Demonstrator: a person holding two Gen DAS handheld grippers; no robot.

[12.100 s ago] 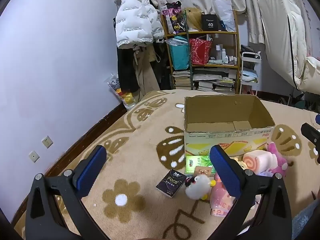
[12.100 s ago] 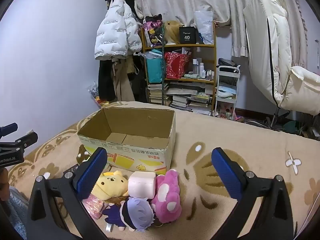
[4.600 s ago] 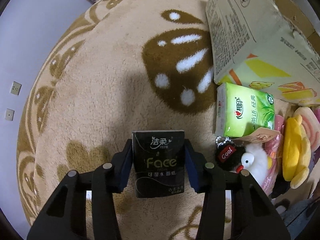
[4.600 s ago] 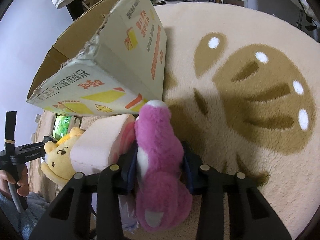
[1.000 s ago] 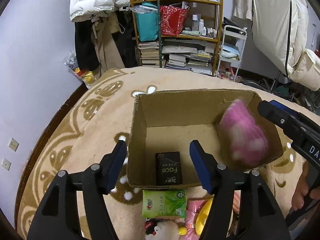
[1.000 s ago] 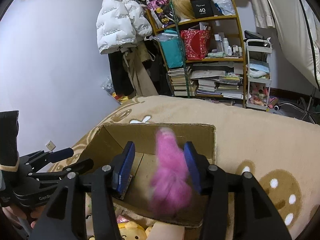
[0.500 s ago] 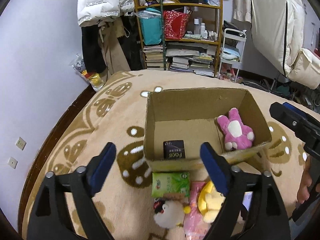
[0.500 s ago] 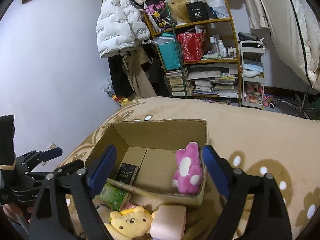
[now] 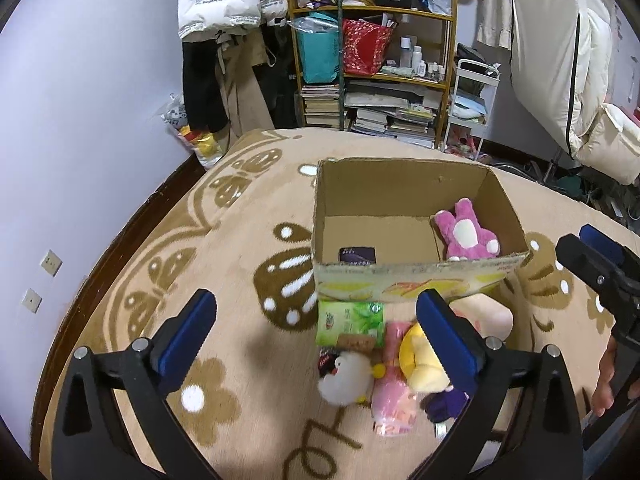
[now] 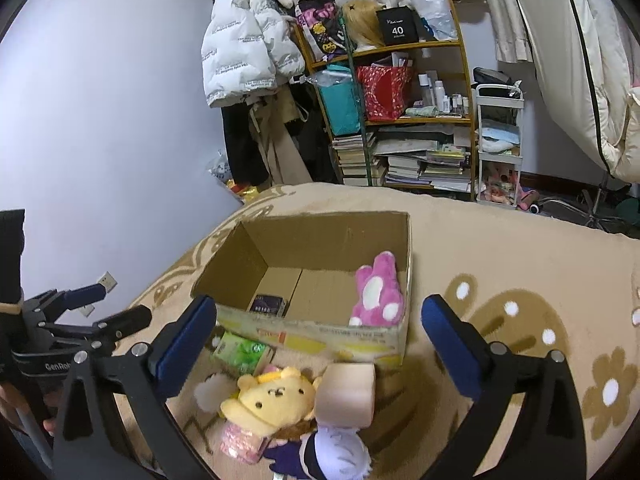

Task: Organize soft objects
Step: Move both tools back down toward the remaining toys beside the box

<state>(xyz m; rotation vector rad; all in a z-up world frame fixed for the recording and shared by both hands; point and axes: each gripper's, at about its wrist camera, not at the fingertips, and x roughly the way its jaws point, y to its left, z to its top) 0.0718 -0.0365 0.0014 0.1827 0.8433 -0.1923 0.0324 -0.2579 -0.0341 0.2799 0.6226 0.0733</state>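
Two items in box [image 9: 416, 280] (plush [image 9: 466, 234], pack [image 9: 357, 255])

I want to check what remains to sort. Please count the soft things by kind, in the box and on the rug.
Plush toys: 4 (pink plush, white plush, yellow plush, purple doll)
Tissue packs: 2 (black pack, green pack)
Roll cushion: 1
Pink packet: 1
Total: 8

Pink plush [image 10: 378, 290] and black tissue pack [image 10: 269, 305] inside cardboard box [image 10: 320, 240]
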